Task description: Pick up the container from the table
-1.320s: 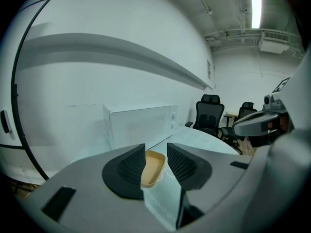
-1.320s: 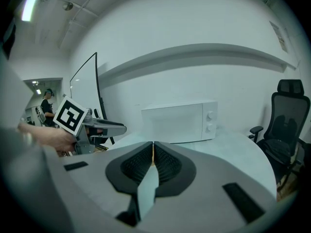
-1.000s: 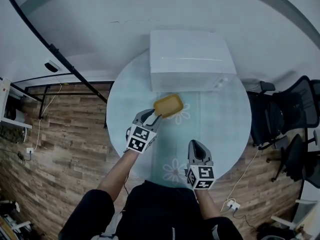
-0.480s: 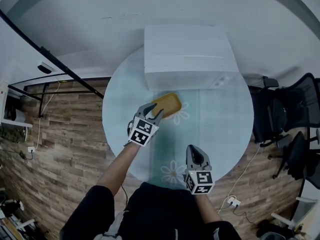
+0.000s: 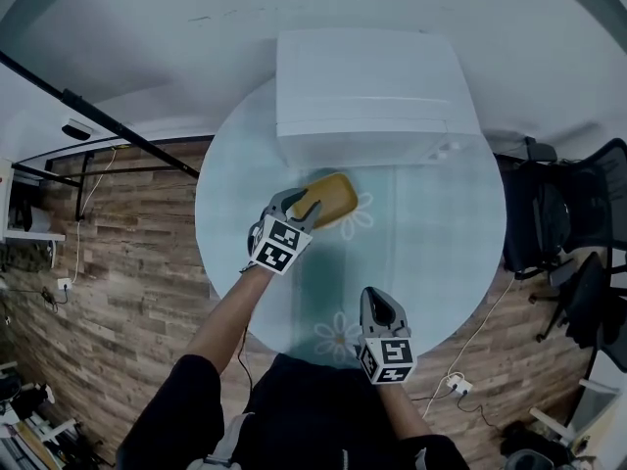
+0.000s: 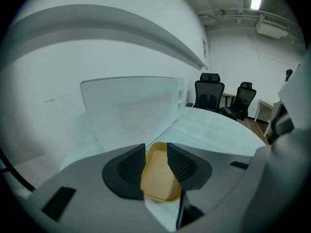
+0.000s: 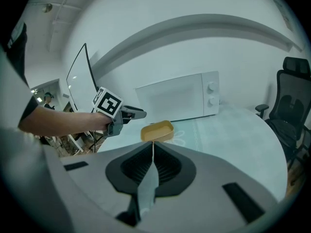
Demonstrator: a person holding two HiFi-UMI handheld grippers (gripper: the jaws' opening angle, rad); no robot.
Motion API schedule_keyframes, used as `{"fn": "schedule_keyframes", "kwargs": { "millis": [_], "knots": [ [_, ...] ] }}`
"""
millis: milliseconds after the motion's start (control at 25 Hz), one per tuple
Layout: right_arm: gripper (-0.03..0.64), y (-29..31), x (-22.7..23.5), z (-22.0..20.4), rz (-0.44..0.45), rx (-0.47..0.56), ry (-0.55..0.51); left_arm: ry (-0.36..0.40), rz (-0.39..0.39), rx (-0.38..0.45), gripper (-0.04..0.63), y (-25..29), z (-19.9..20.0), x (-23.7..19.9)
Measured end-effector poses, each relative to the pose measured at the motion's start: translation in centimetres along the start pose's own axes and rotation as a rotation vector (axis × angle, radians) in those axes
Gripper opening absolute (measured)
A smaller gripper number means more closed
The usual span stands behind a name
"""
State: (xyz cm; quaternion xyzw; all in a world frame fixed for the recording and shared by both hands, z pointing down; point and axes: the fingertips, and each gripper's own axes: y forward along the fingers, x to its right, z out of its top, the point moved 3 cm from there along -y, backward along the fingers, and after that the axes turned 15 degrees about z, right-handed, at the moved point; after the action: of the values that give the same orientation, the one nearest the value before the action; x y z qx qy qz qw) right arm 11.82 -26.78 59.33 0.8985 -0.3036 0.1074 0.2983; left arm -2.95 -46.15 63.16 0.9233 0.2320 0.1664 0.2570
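Note:
A shallow yellow container lies just in front of the microwave; in the right gripper view the container seems to hang slightly above the tabletop. My left gripper is shut on the container's near rim, and the yellow wall is pinched between its jaws. My right gripper hovers near the table's front edge, shut, with nothing between its pads. From there I also see the left gripper reaching in from the left.
A white microwave stands at the back of the round pale-green table, close behind the container. Black office chairs stand to the right, off the table. A black rail runs at the left over wooden floor.
My left gripper has closed on the container's rim and moved with it slightly up and toward the microwave. The right gripper has stayed near the table's front edge.

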Motion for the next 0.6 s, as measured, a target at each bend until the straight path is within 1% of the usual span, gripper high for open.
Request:
{"fn": "schedule_keyframes", "kwargs": {
  "millis": [320, 600],
  "knots": [
    [0.026, 1.1, 0.3, -0.9, 0.021, -0.033, 0.022, 0.028, -0.013, -0.036, 0.129, 2.5, -0.8, -0.1],
    [0.025, 1.5, 1.5, -1.8, 0.015, -0.048, 0.052, 0.046, -0.025, -0.076, 0.129, 4.5, -2.1, 0.3]
  ]
}}
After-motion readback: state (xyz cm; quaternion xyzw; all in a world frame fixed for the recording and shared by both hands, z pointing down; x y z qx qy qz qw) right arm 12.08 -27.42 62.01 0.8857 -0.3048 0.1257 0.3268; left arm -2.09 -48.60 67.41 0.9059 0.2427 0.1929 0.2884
